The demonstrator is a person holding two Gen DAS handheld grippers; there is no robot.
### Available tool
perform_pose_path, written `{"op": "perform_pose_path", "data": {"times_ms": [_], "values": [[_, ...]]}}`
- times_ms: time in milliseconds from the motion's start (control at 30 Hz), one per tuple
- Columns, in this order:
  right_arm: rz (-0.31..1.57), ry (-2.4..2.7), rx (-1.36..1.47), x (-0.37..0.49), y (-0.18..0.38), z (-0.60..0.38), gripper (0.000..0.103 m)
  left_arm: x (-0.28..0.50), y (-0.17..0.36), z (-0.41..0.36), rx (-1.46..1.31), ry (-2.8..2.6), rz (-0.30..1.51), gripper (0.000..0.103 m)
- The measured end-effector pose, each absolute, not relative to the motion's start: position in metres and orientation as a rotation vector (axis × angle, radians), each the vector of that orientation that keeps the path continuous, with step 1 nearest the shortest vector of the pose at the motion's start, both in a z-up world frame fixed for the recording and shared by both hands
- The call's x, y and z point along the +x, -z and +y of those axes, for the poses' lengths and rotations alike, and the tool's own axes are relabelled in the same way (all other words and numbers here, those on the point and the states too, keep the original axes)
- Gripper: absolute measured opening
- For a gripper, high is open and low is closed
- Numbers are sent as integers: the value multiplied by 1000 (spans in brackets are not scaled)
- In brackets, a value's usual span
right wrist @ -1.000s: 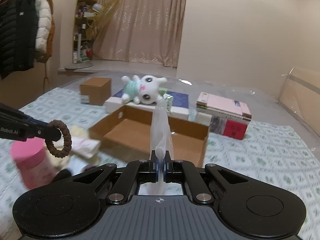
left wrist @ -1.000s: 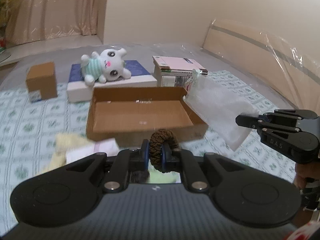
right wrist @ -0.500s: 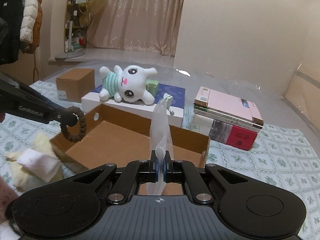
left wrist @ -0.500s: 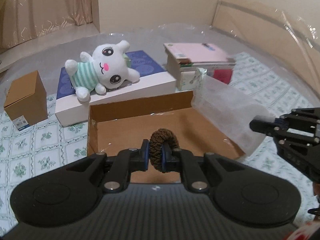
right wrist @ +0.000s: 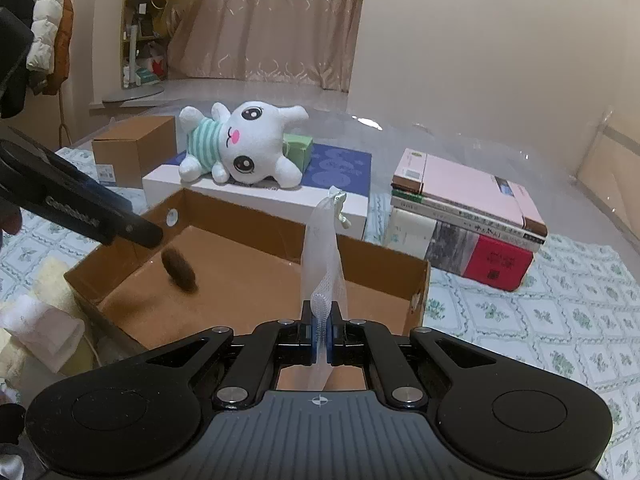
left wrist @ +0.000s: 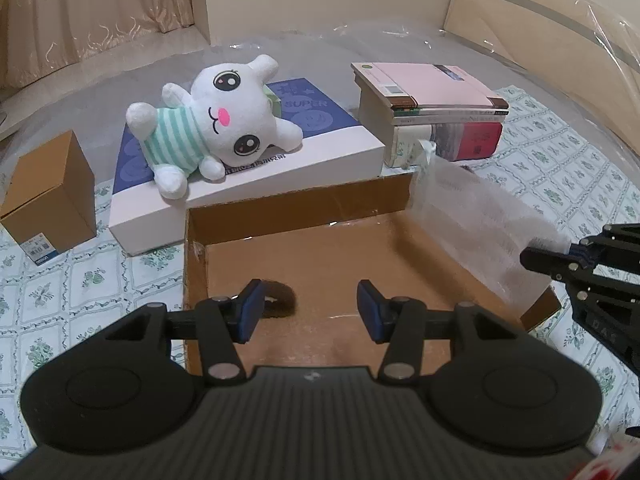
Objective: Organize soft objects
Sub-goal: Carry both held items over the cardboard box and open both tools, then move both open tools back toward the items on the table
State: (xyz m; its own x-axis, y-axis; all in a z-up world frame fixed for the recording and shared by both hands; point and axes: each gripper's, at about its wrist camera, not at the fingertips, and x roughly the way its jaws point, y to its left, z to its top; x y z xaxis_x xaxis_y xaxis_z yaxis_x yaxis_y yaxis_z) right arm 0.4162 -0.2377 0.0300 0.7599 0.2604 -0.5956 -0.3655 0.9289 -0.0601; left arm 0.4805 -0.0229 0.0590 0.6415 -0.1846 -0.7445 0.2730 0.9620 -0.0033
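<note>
Left claw (left wrist: 308, 312) spread wide, brown hair scrunchie (right wrist: 179, 269) dropping into open cardboard box (right wrist: 384, 268); right claw (right wrist: 321, 330) clamps white mesh pouch (right wrist: 324, 256), likely boxed next.

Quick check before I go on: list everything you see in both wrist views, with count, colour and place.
Scrunchie: 1, brown, inside the tray, near its left wall.
Tray: 1, brown cardboard, open, centre.
Mesh bag: 1, white, over the tray's right side, clamped by the right gripper.
Plush: 1, white with green-striped shirt, lying on the flat box.
Flat box: 1, white with blue top, behind the tray.
Green box: 1, behind the plush.
Books: one stack, pink cover on top, right rear.
Carton: 1, brown, closed, left.
Cloths: pile, pale yellow and white-pink, left of the tray.
Left gripper: open, over the tray.
Right gripper: shut on the mesh bag.
</note>
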Motion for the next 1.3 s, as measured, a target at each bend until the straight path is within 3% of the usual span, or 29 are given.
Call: {"op": "perform_pose_path", "data": {"times_ms": [267, 333, 367, 400, 700, 1100, 1300], "values": [[623, -375, -115, 423, -25, -246, 7, 476, -67, -21, 105, 257, 825, 47], [620, -370, -92, 423, -24, -249, 33, 474, -68, -20, 105, 259, 823, 47], [609, -363, -76, 421, -24, -252, 62, 473, -70, -20, 107, 258, 821, 47], [596, -366, -66, 418, -26, -254, 70, 472, -71, -19, 109, 259, 819, 47], [560, -340, -76, 370, -51, -262, 70, 431, -102, -11, 80, 264, 772, 47], [471, -338, -66, 241, -102, -260, 70, 296, -141, -6, -35, 262, 679, 49], [458, -354, -18, 179, -108, -251, 70, 218, -149, 2, -59, 227, 605, 58]]}}
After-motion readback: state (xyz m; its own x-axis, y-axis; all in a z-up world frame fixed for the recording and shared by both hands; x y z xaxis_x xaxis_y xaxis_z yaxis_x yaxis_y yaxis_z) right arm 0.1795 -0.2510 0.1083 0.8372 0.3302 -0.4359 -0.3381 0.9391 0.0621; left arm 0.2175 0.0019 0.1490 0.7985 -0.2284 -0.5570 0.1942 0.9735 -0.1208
